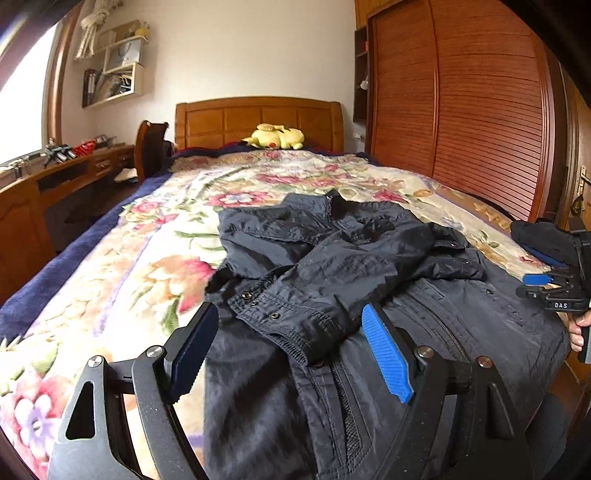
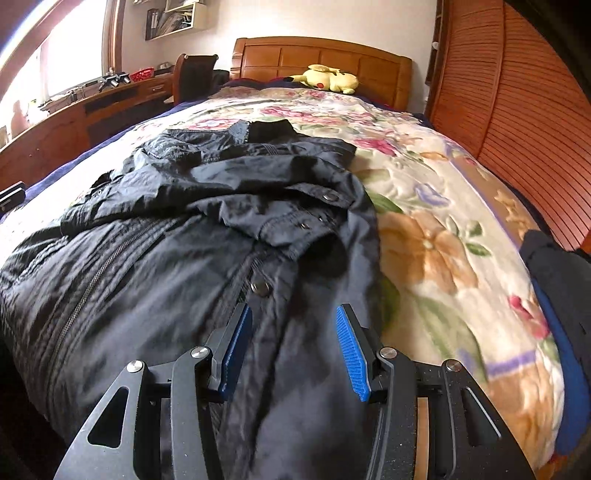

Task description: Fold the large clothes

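Black jacket crumpled, sleeves crossed over front; both grippers spread, empty.

1 jacket, 1 plush, 1 bed, 2 tongs.

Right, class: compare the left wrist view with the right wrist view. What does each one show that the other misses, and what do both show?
Only the left wrist view shows the right gripper from outside, beside the jacket, with the hand holding it, and the white rope hanging by the window.

Only the right wrist view shows the right gripper's open jaws over the jacket's hem.

Both show the jacket with sleeves folded in, the flowered blanket, the yellow plush toy, the headboard, desk and wardrobe.
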Demonstrator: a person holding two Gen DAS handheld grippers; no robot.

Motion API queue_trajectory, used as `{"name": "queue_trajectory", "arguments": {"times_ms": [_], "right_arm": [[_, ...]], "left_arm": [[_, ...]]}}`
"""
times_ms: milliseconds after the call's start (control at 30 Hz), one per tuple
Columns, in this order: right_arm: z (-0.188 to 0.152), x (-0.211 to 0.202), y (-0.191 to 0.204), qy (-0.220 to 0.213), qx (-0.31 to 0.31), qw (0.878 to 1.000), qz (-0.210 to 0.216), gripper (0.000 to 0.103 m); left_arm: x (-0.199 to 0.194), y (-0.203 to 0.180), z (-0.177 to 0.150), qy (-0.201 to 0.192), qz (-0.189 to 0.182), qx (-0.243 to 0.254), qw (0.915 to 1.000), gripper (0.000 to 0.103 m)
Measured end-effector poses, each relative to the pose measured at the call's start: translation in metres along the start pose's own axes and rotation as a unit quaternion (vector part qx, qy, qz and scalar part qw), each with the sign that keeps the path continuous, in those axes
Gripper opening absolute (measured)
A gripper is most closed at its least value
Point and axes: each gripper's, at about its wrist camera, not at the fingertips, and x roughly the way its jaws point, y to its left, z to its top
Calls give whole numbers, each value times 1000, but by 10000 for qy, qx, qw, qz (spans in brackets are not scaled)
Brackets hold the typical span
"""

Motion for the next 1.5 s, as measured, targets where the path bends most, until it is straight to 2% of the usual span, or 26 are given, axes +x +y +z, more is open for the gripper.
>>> {"name": "queue_trajectory", "arguments": {"times_ms": [233,433,700,967,1233,1500], "right_arm": [[-16,-18,-12,-7,152,9999,-71,49],[-29,-26,-20,84,337,9993,-124,53],[-40,-35,-25,231,452,9986,-177,54],[-53,-38,-27,369,467,9982,-86,54],[-65,-41,-34,323,695,9970,142,54],[-74,-49,-20,355,407,9983,195,54]], "left_arm": [[-26,13,-8,78,361,170,9992,81],[-41,30,-22,322,344,109,9988,81],[-41,27,-49,548,224,232,9980,81],[-41,27,-79,855,117,30,9963,60],[-50,34,-98,1000,177,-58,9948,58],[-59,40,-109,1028,50,-210,9945,53]]}}
